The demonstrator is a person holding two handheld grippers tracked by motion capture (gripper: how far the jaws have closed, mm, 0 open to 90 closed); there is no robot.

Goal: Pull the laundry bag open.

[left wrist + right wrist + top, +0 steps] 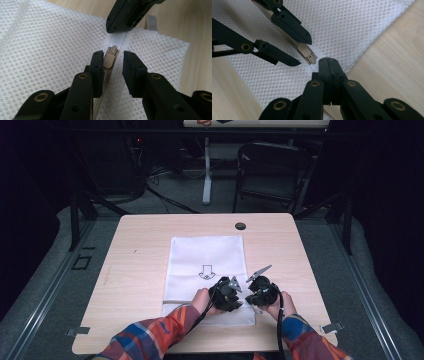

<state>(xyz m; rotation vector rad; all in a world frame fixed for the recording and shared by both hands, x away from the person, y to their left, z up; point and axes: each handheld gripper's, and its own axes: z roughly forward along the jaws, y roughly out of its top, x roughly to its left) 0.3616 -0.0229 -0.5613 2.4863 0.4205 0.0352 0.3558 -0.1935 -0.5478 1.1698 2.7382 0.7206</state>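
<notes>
From the high view, my own hands and the two gripper bodies covered the near edge of the white mesh zip bag (207, 265), so the zip itself was hidden there; I could only make out the small dark printed mark (205, 272) on the fabric and the bag lying flat on the light wooden table (135, 270), near its front edge. The black round cap (240, 226) sat well apart, toward the table's far side. In the left gripper view the zip's teeth ran down behind my left jaws and were cut off at the bottom of the picture, and in the right gripper view my right jaws hid whatever lay between their tips.

My left gripper (113, 63) had its jaws partly spread, with the beige plastic zip slider (110, 58) standing between them. The left-hand pad lay against or just beside the slider; the other pad stood clear of it, over the mesh. I could not call that a grip.

My right gripper (327, 62) had its jaws pressed fully together, their tips on the white fabric tab (118, 40) at the end of the zip, just past the slider. The left gripper view showed the tab running up under those closed tips, so I took it as pinched there. The two grippers' tips sat near each other, the slider between them, close to the bag's corner beside bare table.
</notes>
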